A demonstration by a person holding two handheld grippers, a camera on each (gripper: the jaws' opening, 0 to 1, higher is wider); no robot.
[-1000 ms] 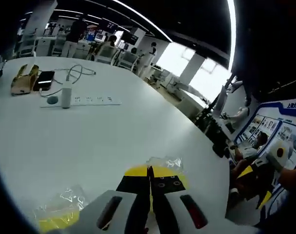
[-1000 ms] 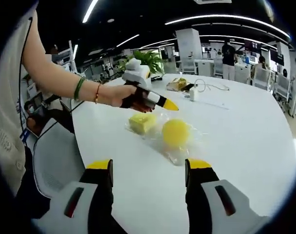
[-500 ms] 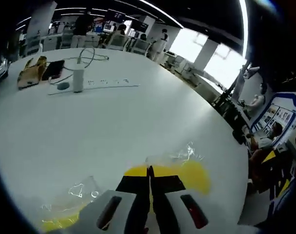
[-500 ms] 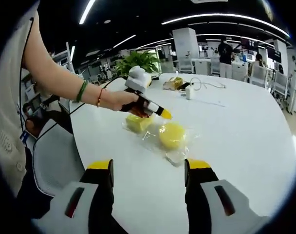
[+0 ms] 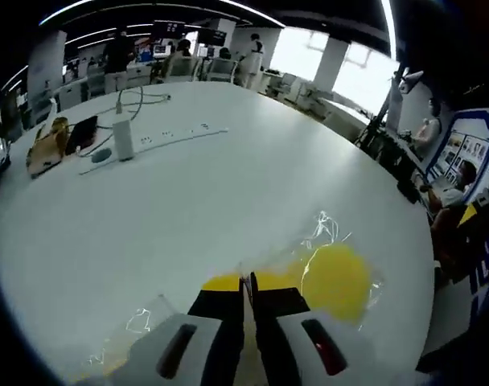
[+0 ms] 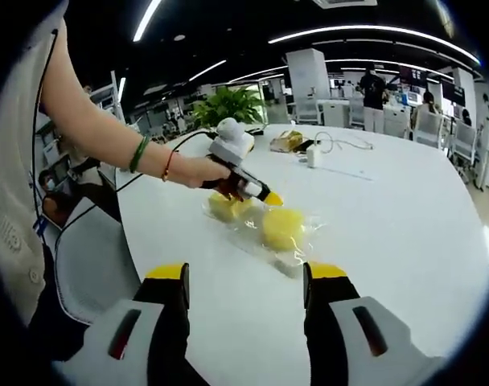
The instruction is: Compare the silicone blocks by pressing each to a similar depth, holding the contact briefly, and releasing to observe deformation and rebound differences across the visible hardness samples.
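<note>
1. Left gripper view: the left gripper (image 5: 246, 283) has its yellow-tipped jaws clenched together with nothing between them, and they point down at the white table (image 5: 188, 201), between two bagged yellow samples.
2. The round silicone block (image 5: 334, 281) lies in clear wrapping just to the right of the tips; I cannot tell from here whether the tips touch it. A second bagged yellow piece (image 5: 120, 354) shows at the lower left edge, mostly cut off.
3. Farther back on the table I count one power strip (image 5: 160, 138), one white charger (image 5: 123, 138) standing by it, one dark phone (image 5: 82, 133) and one tan pouch (image 5: 45, 149).
4. Right gripper view: the right gripper (image 6: 244, 275) hangs released, jaws wide apart, well short of the samples and holding nothing.
5. Across the table the left gripper (image 6: 265, 195), held in a hand (image 6: 200, 171), has its closed tips down right at the gap between the square silicone block (image 6: 224, 207) and the round silicone block (image 6: 282, 227), both in plastic wrap.
6. Count: two yellow samples, two grippers.
7. My reading is that the pressing is just getting under way; neither block looks dented, so a press, hold and release on each seems left to do.
</note>
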